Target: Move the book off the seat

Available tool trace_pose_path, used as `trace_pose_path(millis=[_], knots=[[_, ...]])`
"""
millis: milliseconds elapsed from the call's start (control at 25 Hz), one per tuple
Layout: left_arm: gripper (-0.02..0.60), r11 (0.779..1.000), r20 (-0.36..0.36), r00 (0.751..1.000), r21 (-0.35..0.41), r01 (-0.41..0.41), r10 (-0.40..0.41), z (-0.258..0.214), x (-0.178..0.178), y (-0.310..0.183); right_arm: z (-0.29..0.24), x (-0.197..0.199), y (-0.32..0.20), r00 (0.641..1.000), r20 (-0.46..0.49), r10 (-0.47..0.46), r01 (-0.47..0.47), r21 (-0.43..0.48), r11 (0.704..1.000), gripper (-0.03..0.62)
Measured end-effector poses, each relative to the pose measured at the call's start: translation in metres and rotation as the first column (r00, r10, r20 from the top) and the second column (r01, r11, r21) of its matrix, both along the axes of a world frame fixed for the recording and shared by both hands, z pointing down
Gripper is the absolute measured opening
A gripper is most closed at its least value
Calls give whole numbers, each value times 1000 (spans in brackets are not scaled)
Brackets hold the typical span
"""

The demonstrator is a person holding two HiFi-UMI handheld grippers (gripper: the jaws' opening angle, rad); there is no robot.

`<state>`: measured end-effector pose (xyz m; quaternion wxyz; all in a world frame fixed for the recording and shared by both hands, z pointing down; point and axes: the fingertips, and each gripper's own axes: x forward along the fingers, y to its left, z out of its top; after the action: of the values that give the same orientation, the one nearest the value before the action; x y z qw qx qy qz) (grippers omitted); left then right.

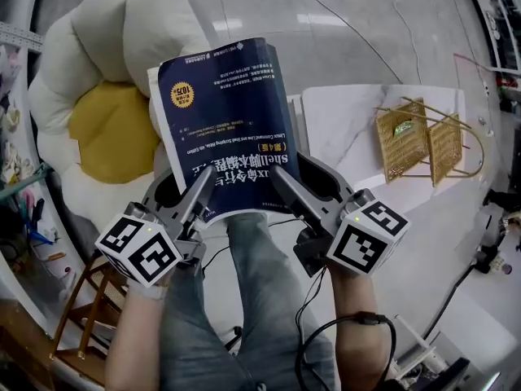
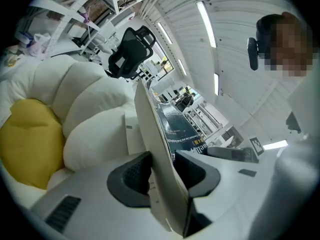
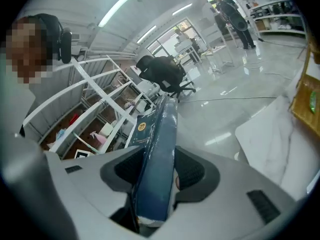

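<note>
Two hand-held grippers clamp the near edge of the book (image 1: 228, 112), one toward each lower corner. The left gripper (image 2: 165, 174) has its jaws drawn partway together, and both dark ribbed pads press on the book, which shows edge-on there with its pale page block toward the camera. The right gripper (image 3: 159, 171) is likewise partly closed on the book, its pads squeezing the dark blue cover from either side, with the spine toward the camera. In the head view the book is held up in the air and tilted, its blue front cover facing the camera. A round gold badge sits near its far left corner, and the white and yellow print reads upside down from the person's side. It hangs above the person's jeans (image 1: 244, 300), between the seat (image 1: 138, 23) on the left and a white marble-patterned tabletop (image 1: 350, 129) on the right, and its far edge overlaps both in the picture. The seat is a cream, flower-shaped cushion with a yellow centre (image 1: 110, 133). In the left gripper view the cushion lies to the left of the book and behind it. A gold wire rack (image 1: 423, 141) stands on the tabletop, well apart from the book. A wooden frame (image 1: 85, 316) shows at the lower left, below the cushion. A black office chair (image 3: 162, 71) stands in the background of both gripper views.
</note>
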<state>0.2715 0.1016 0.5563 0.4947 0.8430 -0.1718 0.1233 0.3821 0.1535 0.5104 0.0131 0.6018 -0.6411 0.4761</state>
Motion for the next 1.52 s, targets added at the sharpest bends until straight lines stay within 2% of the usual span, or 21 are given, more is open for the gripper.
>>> trace_pose_path(millis=[120,200,280,360,440,520,600,800,880,960,1120,1280,1520], knots=[[152,999,3,999,7,-53,53,-4,35,18,-2,33,25,998,6,55,-55,9,998,196],[152,997,3,997,8,-74,74,0,32,16,2,28,25,997,10,76,-76,8,997,196],[152,999,6,999,-3,-36,36,8,-3,2,11,-4,7,999,18,36,-36,-5,999,196],[152,998,27,997,-7,67,-67,18,-53,-18,23,-47,-25,997,38,-66,66,-9,998,196],[152,990,64,989,35,135,-137,23,-94,-43,35,-84,-56,988,71,-135,133,32,991,196],[152,988,95,985,67,137,-143,20,-117,-59,38,-106,-72,984,102,-143,137,63,989,196],[152,991,116,985,64,118,-124,9,-133,-71,30,-122,-82,983,127,-131,125,55,991,196],[152,997,140,988,45,62,-67,-55,-179,-129,-30,-170,-135,983,163,-80,76,33,997,196],[152,999,148,988,34,34,-38,-74,-168,-136,-49,-160,-139,984,171,-52,49,21,999,196],[153,1000,160,987,19,-2,-2,-78,-140,-128,-53,-133,-128,984,180,-21,20,4,1000,196],[153,997,193,979,-34,-68,73,-46,-105,-96,-24,-101,-93,982,187,19,-13,-37,999,198],[153,993,221,970,-86,-86,103,-12,-103,-76,-3,-100,-83,993,106,-49,51,-23,998,196],[153,986,251,959,-130,-103,134,21,-109,-59,23,-105,-77,989,4,-148,148,-13,989,198]])
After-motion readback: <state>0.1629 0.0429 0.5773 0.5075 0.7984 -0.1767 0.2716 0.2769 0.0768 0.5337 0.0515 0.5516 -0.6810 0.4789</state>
